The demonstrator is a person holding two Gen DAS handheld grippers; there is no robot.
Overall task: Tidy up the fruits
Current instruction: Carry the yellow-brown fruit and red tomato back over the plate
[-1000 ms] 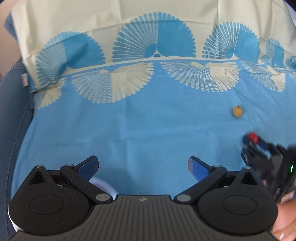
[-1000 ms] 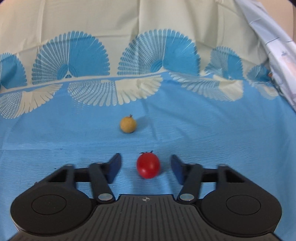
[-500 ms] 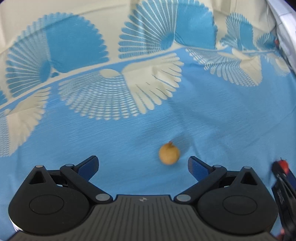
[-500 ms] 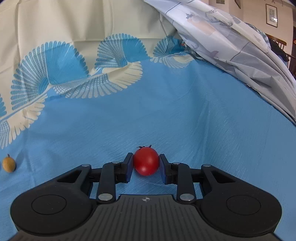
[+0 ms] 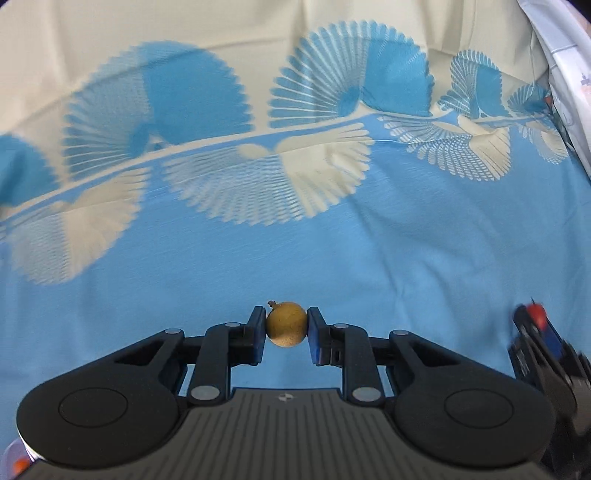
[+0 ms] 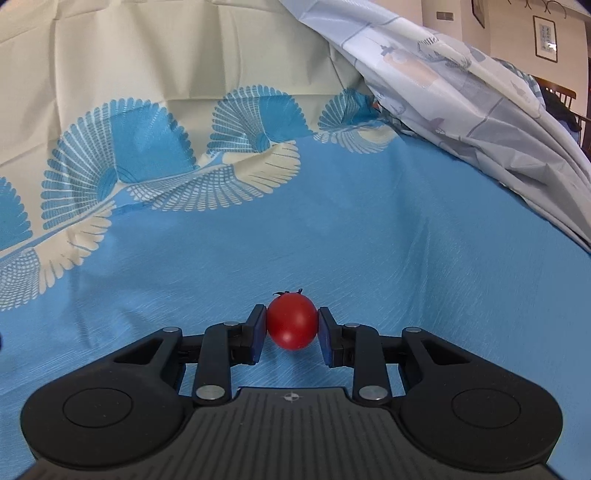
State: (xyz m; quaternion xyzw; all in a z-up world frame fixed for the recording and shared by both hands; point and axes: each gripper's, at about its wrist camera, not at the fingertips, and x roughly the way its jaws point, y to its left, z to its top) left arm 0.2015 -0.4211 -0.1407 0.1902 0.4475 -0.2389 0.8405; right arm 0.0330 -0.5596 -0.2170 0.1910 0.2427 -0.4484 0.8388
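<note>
Black left tool (image 5: 286,332) clenched on a small tan round fruit (image 5: 286,329), blue pads (image 5: 258,334) touching it on both sides, short stem nub at its top left. Fruit sits between the fingertips, just over the blue cloth (image 5: 332,266); can't tell if it touches the cloth. Right tool (image 6: 291,334) clenched on a red cherry tomato (image 6: 291,321), pads (image 6: 325,338) pressed against both sides, dark calyx on top. A faint shadow lies on the cloth under the tomato, so it looks slightly raised, not certain.

In the left wrist view the right tool (image 5: 535,328) shows blurred near the right edge of the cloth, red tomato (image 5: 536,313) at its tip, well apart from the tan fruit. Something pale with an orange spot peeks in at the bottom left corner, too cut off to identify.

Farther out, cloth is plain blue, then a band of cream and blue fan shapes, then plain cream fabric rising at the far edge. Toward the far right a pale grey patterned sheet (image 6: 461,96) drapes over the cloth edge. Beyond it, a wall with a framed picture (image 6: 546,36), top right.
</note>
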